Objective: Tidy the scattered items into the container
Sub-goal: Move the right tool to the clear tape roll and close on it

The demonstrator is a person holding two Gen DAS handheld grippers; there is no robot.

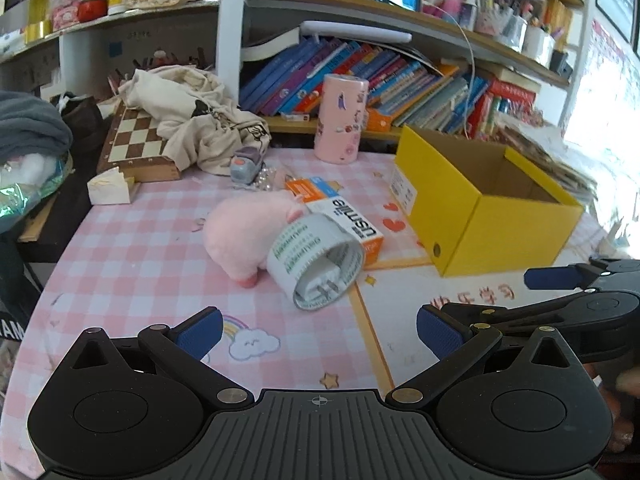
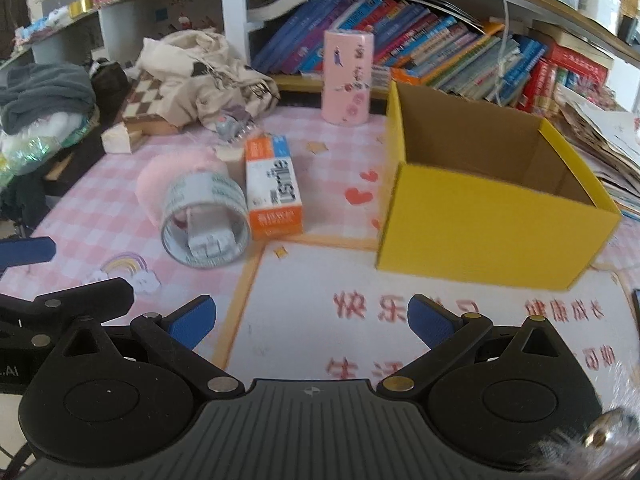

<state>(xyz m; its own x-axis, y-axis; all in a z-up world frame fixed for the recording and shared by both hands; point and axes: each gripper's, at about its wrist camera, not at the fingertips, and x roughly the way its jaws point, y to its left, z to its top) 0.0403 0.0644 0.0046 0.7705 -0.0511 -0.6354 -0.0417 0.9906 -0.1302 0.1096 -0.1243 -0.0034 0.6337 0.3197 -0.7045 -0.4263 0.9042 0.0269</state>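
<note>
Only the right wrist view looks into the yellow cardboard box [image 2: 472,216], the landmark here: its brown inside shows nothing; the left view sees just the far inner walls. It stands on the bench [image 1: 132,236], whose smooth cover is pink checked with cartoon prints. Left of the box lies a soft pink plush [image 1: 244,232], half hidden in the right view behind a wide roll of printed tape [image 2: 206,222] lying on its side, touching the plush. Through the roll's hole the right view shows small white blocks; I cannot tell what they are. Between roll and box lies a flat orange-and-white carton [image 2: 274,188]. Both hand-held grippers, left [image 1: 319,332] and right [image 2: 311,318], hover released, blue ribbed pads wide apart, near the box's front.
</note>
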